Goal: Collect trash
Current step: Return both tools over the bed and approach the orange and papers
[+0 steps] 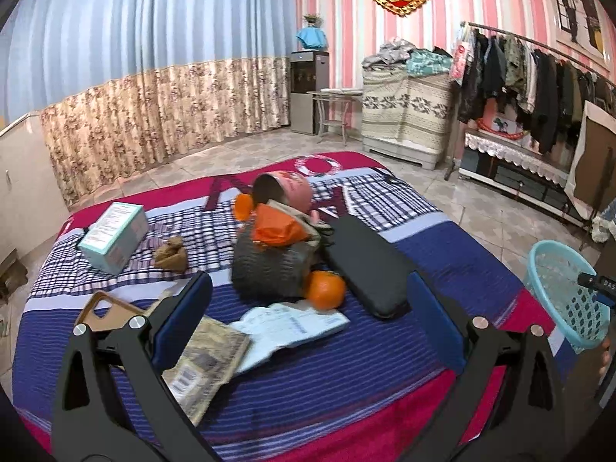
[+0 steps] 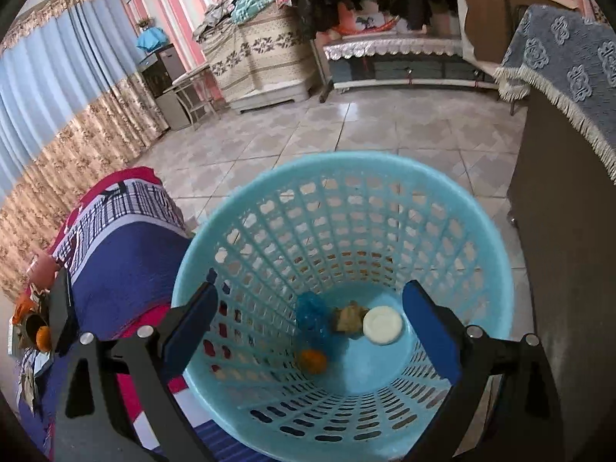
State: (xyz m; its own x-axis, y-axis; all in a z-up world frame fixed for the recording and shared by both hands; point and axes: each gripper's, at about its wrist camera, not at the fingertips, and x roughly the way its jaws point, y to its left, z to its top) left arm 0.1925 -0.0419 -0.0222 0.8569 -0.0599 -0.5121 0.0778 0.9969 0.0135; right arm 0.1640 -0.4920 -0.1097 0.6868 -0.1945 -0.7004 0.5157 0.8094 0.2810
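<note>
**Basket part filled, bed still littered**

The right claw (image 2: 310, 331) hangs over the mouth of the blue basket (image 2: 454, 208), its jaws spread wide with nothing between them. Down at the bottom of the basket I count four bits: a crumpled blue wrapper (image 2: 312, 313), a brownish scrap (image 2: 348, 317), a white round lid (image 2: 382, 325) and one piece of orange peel (image 2: 313, 360). So some of the collecting looks done.

The left claw (image 1: 308, 319) is also wide and empty, poised above the bed (image 1: 346, 377), where plenty is left. Just under it lie a flattened brown wrapper with a barcode (image 1: 208, 362) and a white printed paper (image 1: 292, 323), the two overlapping. Beyond them sits a dark woven pouch (image 1: 269, 269) with an orange bag (image 1: 279, 227) stuffed in its top, and a pink cup (image 1: 288, 188) tipped on its side behind. I count two oranges: one (image 1: 326, 288) touching the pouch at the front, another (image 1: 243, 206) beside the cup. There is one crumpled brown scrap (image 1: 171, 254) near one teal box (image 1: 113, 236), one black case (image 1: 365, 265) lying flat, and one brown phone cover (image 1: 106, 308) at the left claw's edge.

By my reckoning the task is under way with a good deal remaining; the papers, wrapper and scraps seem the likely trash, while the case and box may simply belong there. The basket stands beside the bed at its right edge.
</note>
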